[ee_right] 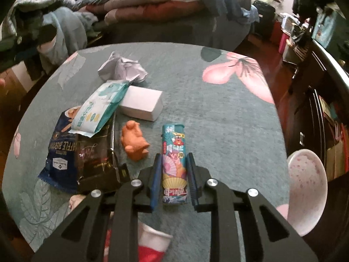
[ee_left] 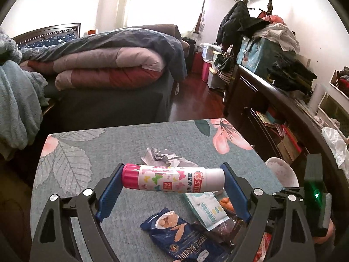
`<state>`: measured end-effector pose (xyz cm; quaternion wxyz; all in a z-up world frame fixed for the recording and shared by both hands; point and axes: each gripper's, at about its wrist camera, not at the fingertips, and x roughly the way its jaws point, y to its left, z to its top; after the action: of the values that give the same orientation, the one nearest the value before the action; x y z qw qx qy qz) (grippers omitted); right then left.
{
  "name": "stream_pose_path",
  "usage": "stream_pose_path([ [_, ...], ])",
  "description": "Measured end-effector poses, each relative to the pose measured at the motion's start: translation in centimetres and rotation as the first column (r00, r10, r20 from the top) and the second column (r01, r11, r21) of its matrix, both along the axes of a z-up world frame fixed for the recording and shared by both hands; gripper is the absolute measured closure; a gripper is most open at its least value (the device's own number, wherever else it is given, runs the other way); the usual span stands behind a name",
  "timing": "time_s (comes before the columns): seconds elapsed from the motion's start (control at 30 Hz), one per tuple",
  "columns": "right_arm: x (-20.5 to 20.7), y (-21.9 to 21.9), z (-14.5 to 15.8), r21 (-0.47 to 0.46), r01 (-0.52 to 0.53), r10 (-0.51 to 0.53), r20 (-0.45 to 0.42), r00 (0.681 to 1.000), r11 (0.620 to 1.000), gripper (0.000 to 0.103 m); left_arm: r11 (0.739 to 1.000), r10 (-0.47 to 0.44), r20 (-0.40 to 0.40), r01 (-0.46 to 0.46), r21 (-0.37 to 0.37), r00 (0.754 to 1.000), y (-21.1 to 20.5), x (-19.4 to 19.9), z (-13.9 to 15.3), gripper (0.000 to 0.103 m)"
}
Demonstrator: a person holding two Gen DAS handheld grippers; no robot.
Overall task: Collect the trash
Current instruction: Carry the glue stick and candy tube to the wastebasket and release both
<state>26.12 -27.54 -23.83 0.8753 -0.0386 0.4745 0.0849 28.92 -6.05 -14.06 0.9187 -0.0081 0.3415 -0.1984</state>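
Note:
My left gripper (ee_left: 173,168) is shut lengthwise on a white glue stick (ee_left: 174,179) with a pink cap, held above the table. Behind it lies crumpled paper (ee_left: 165,156); below it are a blue biscuit wrapper (ee_left: 181,235) and a wipes pack (ee_left: 209,207). My right gripper (ee_right: 174,156) is shut on a colourful lighter (ee_right: 173,139) that lies on the floral tablecloth (ee_right: 218,120), one blue pad on each side. To its left lie an orange toy figure (ee_right: 134,144), a dark wrapper (ee_right: 98,159), the biscuit wrapper (ee_right: 59,152), the wipes pack (ee_right: 98,109) and the crumpled paper (ee_right: 122,68).
A white box (ee_right: 141,102) sits mid-table. A pink-speckled bowl (ee_right: 305,192) stands at the table's right edge, and a red and white paper cup (ee_right: 152,244) lies under the right gripper. A bed with folded quilts (ee_left: 109,65) is behind the table, and a dark cabinet (ee_left: 272,109) is to the right.

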Motion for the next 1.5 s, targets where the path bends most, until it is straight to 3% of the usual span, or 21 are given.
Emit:
stream_pose_path([
  [0.63, -7.0, -3.8, 6.1, 0.115, 0.097, -0.112, 0.128, 0.985, 0.989, 0.079, 0.999, 0.031, 0.103, -0.033, 0.014, 0.994, -0.8, -6.5, 3.9, 0.017],
  [0.93, -9.7, -6.2, 7.6, 0.147, 0.138, -0.161, 0.162, 0.974, 0.98, 0.079, 0.999, -0.036, 0.144, 0.034, 0.019, 0.989, -3.8, -8.7, 5.4, 0.017],
  [1.5, -12.6, -12.9, 7.7, 0.205, 0.252, -0.29, 0.183, 0.939, 0.946, 0.079, 0.982, -0.187, 0.148, 0.183, 0.037, 0.971, -12.1, -9.8, 5.9, 0.017],
])
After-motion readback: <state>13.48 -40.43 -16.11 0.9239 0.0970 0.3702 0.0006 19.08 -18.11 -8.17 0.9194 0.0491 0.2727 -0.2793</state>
